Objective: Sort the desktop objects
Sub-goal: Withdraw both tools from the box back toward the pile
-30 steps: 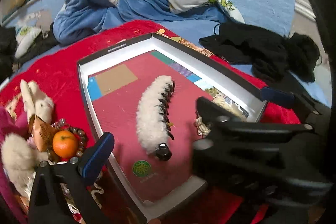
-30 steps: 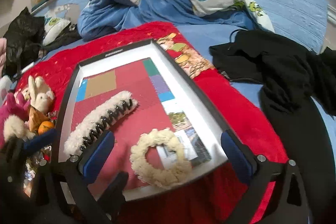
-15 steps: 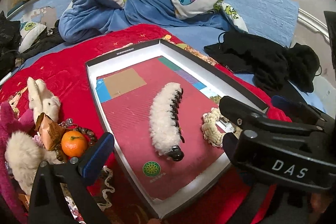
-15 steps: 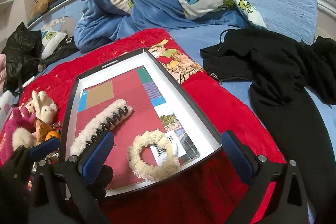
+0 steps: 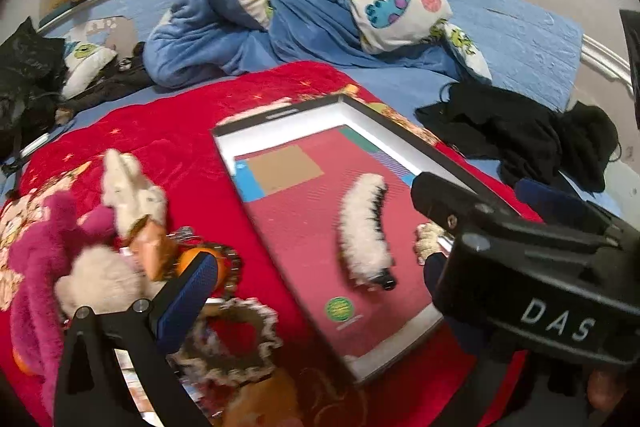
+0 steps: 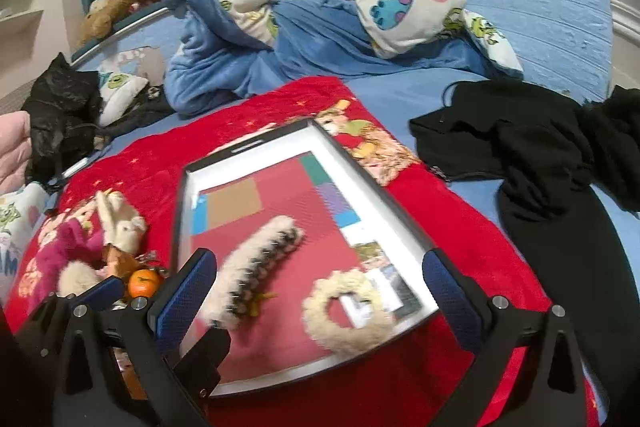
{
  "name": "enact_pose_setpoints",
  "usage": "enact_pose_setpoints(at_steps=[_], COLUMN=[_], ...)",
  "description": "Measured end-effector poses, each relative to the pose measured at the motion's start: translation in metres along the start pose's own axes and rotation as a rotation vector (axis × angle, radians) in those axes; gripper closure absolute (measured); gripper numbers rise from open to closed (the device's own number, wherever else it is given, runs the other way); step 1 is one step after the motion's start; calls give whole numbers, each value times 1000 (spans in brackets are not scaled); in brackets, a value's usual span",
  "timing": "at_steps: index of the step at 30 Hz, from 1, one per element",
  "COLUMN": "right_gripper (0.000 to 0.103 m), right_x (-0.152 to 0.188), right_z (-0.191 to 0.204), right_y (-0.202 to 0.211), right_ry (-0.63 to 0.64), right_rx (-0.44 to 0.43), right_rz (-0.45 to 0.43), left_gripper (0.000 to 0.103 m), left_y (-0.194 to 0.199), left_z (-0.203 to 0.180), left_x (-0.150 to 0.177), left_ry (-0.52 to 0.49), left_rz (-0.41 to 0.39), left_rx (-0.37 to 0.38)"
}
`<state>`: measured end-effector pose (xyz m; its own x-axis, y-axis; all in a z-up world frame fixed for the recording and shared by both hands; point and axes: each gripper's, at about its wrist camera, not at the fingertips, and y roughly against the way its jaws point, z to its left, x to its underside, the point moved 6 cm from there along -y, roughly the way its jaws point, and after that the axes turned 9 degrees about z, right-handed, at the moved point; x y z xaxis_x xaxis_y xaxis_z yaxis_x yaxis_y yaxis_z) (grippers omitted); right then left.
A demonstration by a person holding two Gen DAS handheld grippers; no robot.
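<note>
Fluffy hair claw (image 6: 256, 267) and scrunchie (image 6: 344, 311) in tray (image 6: 404, 227), probably untouched, right hand-held gripper (image 6: 320, 291) spread wide

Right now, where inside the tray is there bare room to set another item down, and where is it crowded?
The far end of the tray is bare, beyond the fluffy hair clip. The strip between the clip and the left rim is free too. The near right corner is crowded: the scrunchie lies there. Left of the tray, plush toys and an orange fill the red blanket.
</note>
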<state>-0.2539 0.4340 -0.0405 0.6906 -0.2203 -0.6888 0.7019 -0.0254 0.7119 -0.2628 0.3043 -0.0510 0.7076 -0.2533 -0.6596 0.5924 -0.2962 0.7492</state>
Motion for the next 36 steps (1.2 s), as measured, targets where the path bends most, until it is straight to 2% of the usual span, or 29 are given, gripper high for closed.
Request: enact_pose_setpoints(at_steps=[5,9,16,22,26,31,36], right_gripper=[0,0,0,0,0,0,0], right_x=[3,5,12,19,21,26,37], right_z=[36,74,149,196,210,217,220], right_y=[5,8,21,35,38,40,44], right_ry=[25,63,126,153,166,185,233], right_rx=[-54,-114,-215,-281,-287,-285,-254], right_rz=[-10,-13,-29,-44,-49,-50,-60], left_gripper=[0,0,0,0,0,0,0], left_y=[25,51,97,127,135,146,158], left_z=[33,74,158,201,215,226,237], left_x=[7,19,39,56,63,90,101], left_ry=[20,43,191,249,260,252,269], left_rz=[-23,-48,-98,-133,-139,-138,-161], left_rx=[-66,-142,-194,-198,-201,-219,-194])
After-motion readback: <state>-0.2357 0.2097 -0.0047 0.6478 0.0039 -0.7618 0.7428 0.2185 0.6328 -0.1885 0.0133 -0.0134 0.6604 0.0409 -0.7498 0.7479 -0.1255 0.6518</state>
